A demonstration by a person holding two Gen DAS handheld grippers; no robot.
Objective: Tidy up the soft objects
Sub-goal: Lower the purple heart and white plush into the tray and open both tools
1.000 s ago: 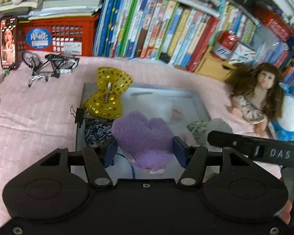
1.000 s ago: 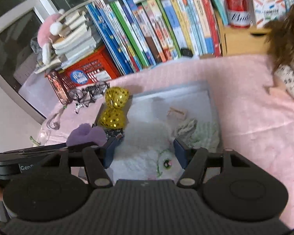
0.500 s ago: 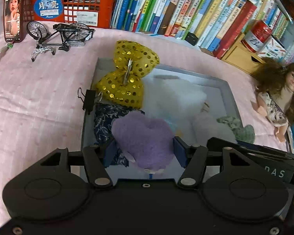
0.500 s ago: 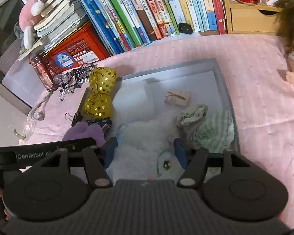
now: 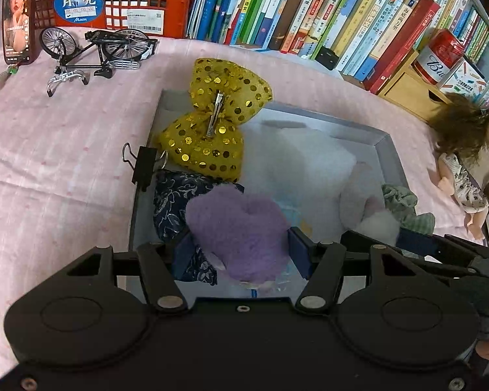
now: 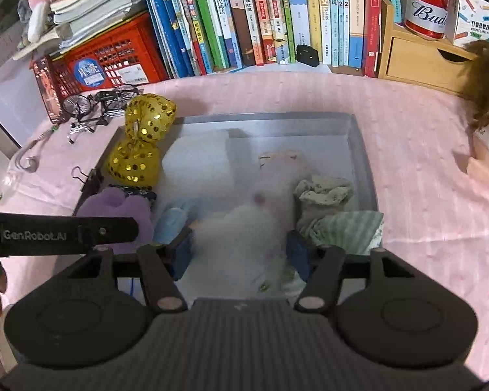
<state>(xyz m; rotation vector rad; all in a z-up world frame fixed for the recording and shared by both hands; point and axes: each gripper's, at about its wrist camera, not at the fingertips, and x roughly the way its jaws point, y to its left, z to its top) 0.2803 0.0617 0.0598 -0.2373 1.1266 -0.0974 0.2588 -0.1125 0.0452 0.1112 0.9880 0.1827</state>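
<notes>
Grey tray (image 6: 362, 150) now fills much more of both views than a second ago; the bookshelf has slid up and out of frame, so both hands have dropped toward it. It sits on the pink cloth (image 5: 49, 179), already crowded with soft things: a white foam block (image 6: 199, 159), a gold sequin bow (image 5: 212, 130) lying over the far left rim, a green striped cloth (image 6: 345, 228) at the near right.

White plush (image 6: 241, 231) sits between the fingers of the right gripper (image 6: 241, 247), and those fingers are opening; it looks blurred, and I judge it is being let go into the tray's near middle, though whether the pads have left the fur I cannot tell.

Purple plush (image 5: 238, 228) stays clamped in the left gripper (image 5: 241, 251), fingers pressed into its sides as before, now low over the tray's near left corner, above a dark blue patterned cloth (image 5: 169, 198).

One toy seems almost delivered; the purple one looks next, with little bare floor left
</notes>
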